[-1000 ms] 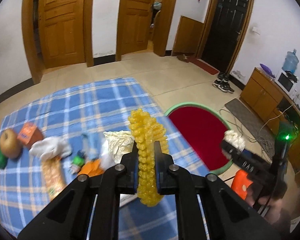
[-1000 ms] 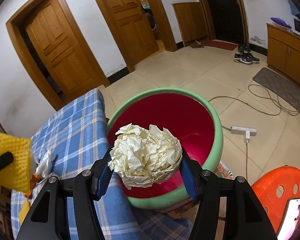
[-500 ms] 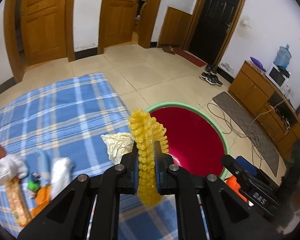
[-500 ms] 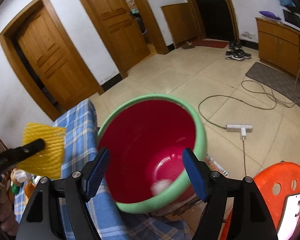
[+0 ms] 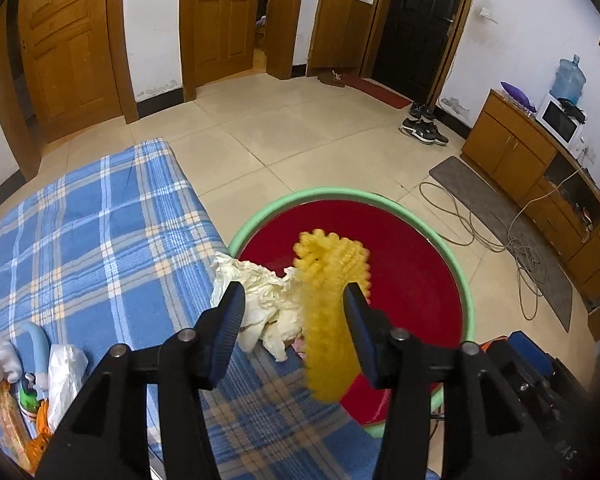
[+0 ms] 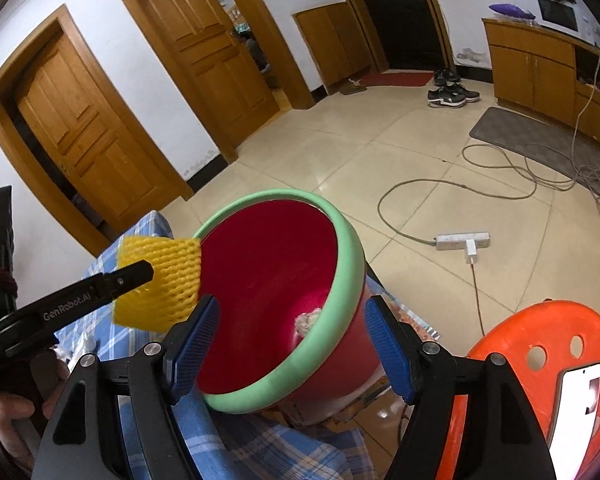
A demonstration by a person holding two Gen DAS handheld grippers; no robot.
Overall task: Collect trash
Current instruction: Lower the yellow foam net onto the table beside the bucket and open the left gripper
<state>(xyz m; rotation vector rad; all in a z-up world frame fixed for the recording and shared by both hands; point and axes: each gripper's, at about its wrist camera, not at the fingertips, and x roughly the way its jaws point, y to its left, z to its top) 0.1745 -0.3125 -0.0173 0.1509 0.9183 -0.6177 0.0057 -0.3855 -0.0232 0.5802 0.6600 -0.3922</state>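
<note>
The left tongs (image 5: 294, 316) have just been opening above the red bucket (image 5: 466, 280), so the yellow foam net (image 5: 332, 320) drops in. The right tongs (image 6: 292, 354), wide and empty, hover at the bucket's six o'clock.

One red bin (image 5: 420, 272), one yellow foam net (image 5: 328, 320), two crumpled papers (image 5: 260, 304).

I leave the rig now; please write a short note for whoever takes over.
Left tool: jaws just opening, yellow foam net loose between them, over the edge of the red bin.
Right tool: jaws just opened, empty, over the bin.
Done: one paper ball lies in the bin.
Left: the net must drop in; crumpled paper at the table edge and other litter wait.
</note>
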